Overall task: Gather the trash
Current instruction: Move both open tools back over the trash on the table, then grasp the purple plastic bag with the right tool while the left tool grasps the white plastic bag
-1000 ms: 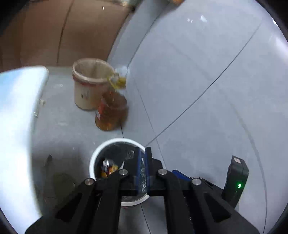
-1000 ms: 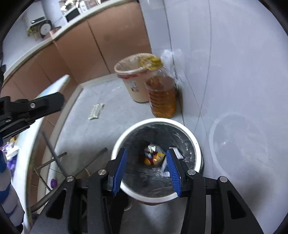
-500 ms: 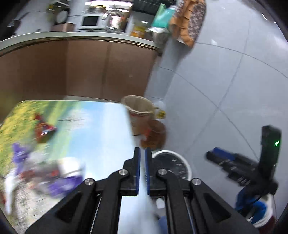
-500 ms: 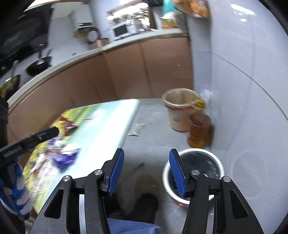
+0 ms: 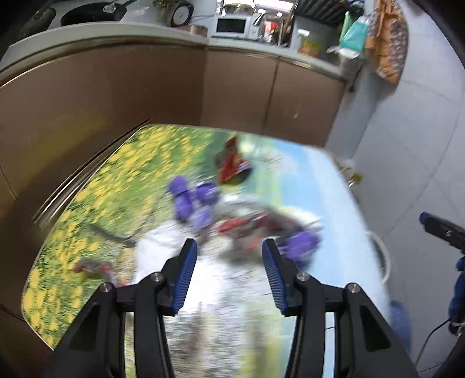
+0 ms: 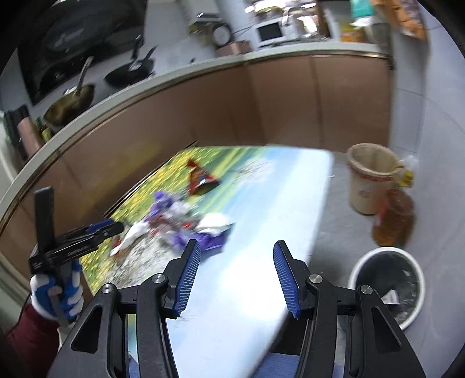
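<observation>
The desk (image 6: 261, 203), printed with a meadow scene, stands before brown cabinets (image 6: 290, 101). On the floor off its right edge sits the white bin (image 6: 386, 288), lined black, scraps inside. Blurred purple and white wrappers (image 5: 203, 209) lie mid-desk, a red packet (image 5: 232, 162) nearer the far edge. The left tool (image 5: 229, 267) has just been opening, jaws apart and empty. The right tool (image 6: 237, 270) hangs likewise half open, gripping nothing.

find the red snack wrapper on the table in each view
Left wrist: red snack wrapper lies upper middle, at the table's far end, beyond the purple wrappers.
Right wrist: it lies left of centre, again beyond the purple wrappers.
Shared landmark: the white microwave on the counter.
</observation>
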